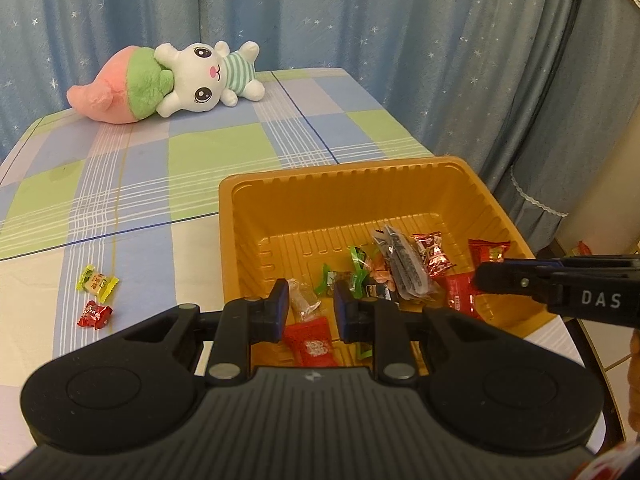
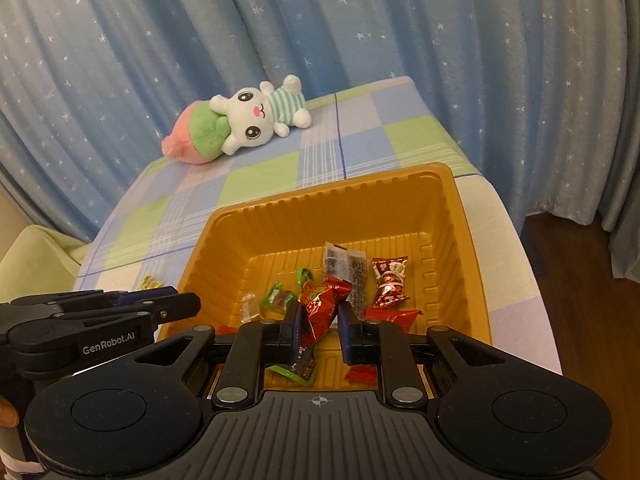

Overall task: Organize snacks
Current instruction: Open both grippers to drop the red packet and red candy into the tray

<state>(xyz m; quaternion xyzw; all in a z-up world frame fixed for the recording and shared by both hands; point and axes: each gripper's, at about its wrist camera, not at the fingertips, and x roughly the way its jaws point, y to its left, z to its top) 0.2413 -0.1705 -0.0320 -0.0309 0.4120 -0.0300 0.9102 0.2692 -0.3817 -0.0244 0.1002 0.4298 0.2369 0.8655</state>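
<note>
An orange plastic tray point(image 1: 344, 172) point(image 2: 320, 188) stands on the checked tablecloth and holds several wrapped candies. My right gripper point(image 2: 319, 320) hovers over the tray's near side, shut on a shiny red candy packet point(image 2: 322, 304); in the left wrist view it point(image 1: 478, 280) reaches in from the right. My left gripper point(image 1: 311, 300) is over the tray's near left corner, jaws close together with nothing pinched. A clear-wrapped candy point(image 1: 304, 300) and a red packet point(image 1: 312, 344) lie in the tray below it. On the cloth to the left are a yellow-green candy point(image 1: 98, 284) and a red candy point(image 1: 94, 314).
A plush rabbit with a pink and green carrot point(image 1: 180, 80) point(image 2: 248, 120) lies at the far end of the table. Blue starred curtains point(image 1: 360, 20) hang behind. The table drops off just right of the tray, with a dark wooden floor point(image 2: 580, 280) beyond.
</note>
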